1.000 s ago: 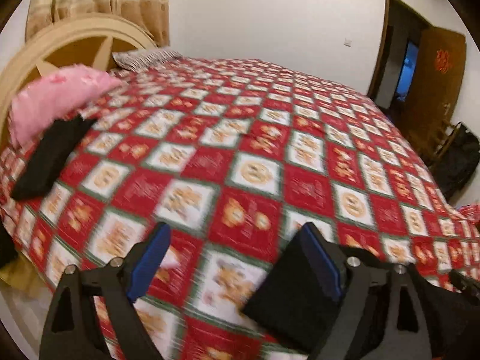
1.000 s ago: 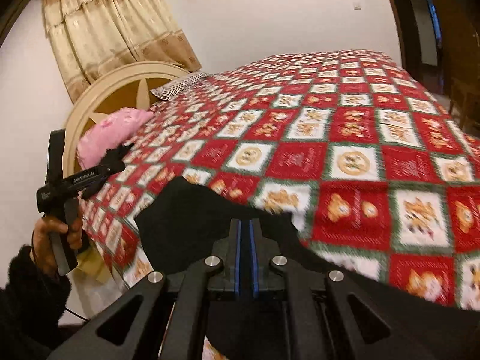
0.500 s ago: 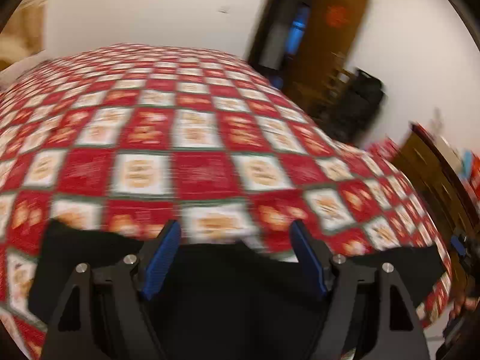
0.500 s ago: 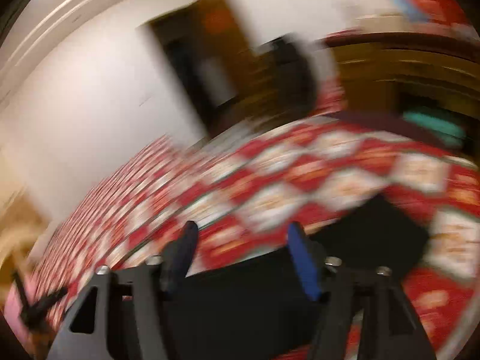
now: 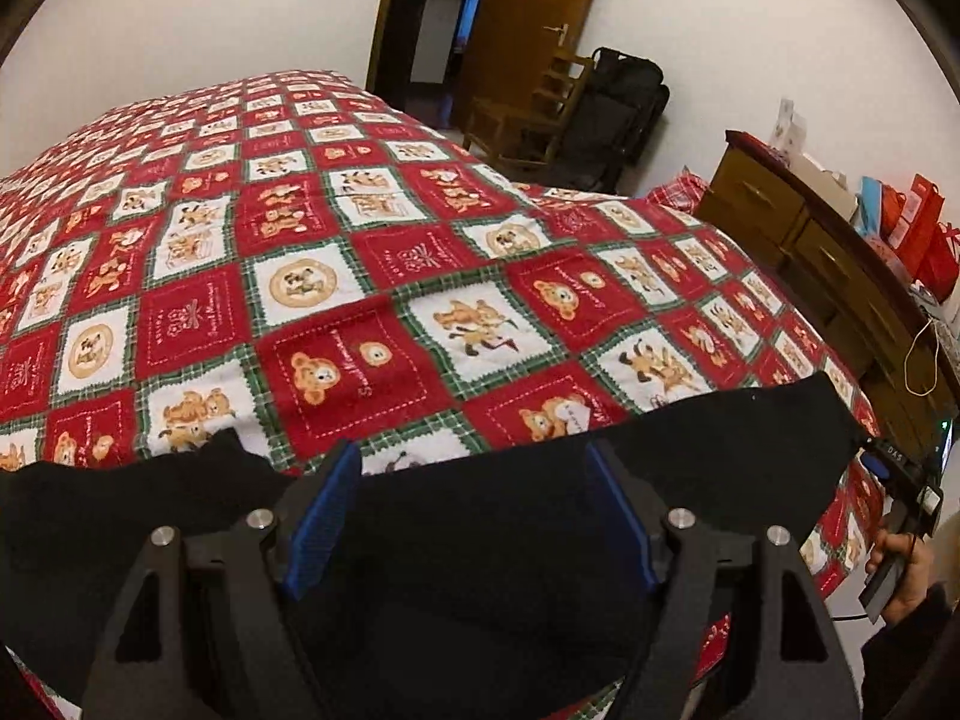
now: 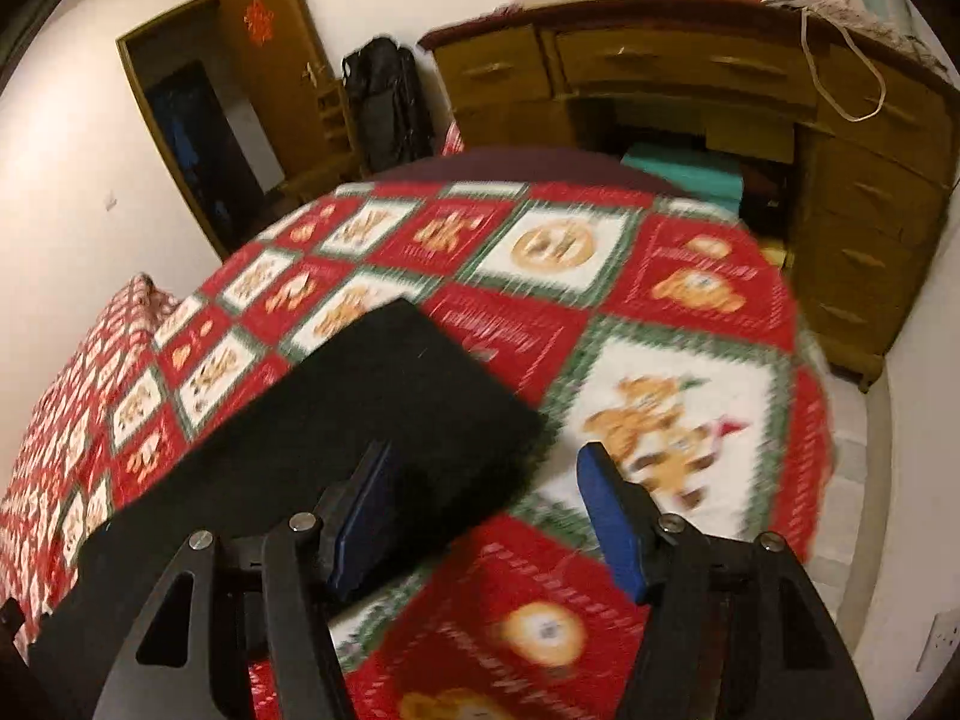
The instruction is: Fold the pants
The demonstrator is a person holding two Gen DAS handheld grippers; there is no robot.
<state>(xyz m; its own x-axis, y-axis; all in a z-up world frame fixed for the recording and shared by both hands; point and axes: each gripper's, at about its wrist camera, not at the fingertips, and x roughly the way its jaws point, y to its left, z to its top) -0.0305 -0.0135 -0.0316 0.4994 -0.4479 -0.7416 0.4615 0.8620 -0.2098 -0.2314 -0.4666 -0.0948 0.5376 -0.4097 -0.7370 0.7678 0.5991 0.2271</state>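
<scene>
Black pants (image 5: 720, 450) lie stretched flat along the near edge of the bed (image 5: 360, 240), from the left side almost to the right corner. My left gripper (image 5: 471, 456) hovers open over their middle, blue pads wide apart, with nothing pinched. In the right wrist view one squared end of the pants (image 6: 372, 384) lies on the quilt. My right gripper (image 6: 487, 456) stands open just above that end; its left finger is over the black cloth and its right finger over the bare quilt. A hand (image 5: 900, 564) holding the right gripper's handle shows at the far right.
A red patchwork teddy-bear quilt (image 6: 690, 330) covers the bed. A wooden dresser (image 5: 798, 240) with red bags (image 5: 918, 222) on top stands close beyond the bed's corner, with a teal box (image 6: 684, 171) beneath it. A chair with a black bag (image 5: 618, 114) stands by the open door (image 5: 528, 18).
My right gripper, earlier shut on the black cloth, has opened and let it go. Both grippers swung from the headboard side toward the foot of the bed. The pants now lie spread out.
</scene>
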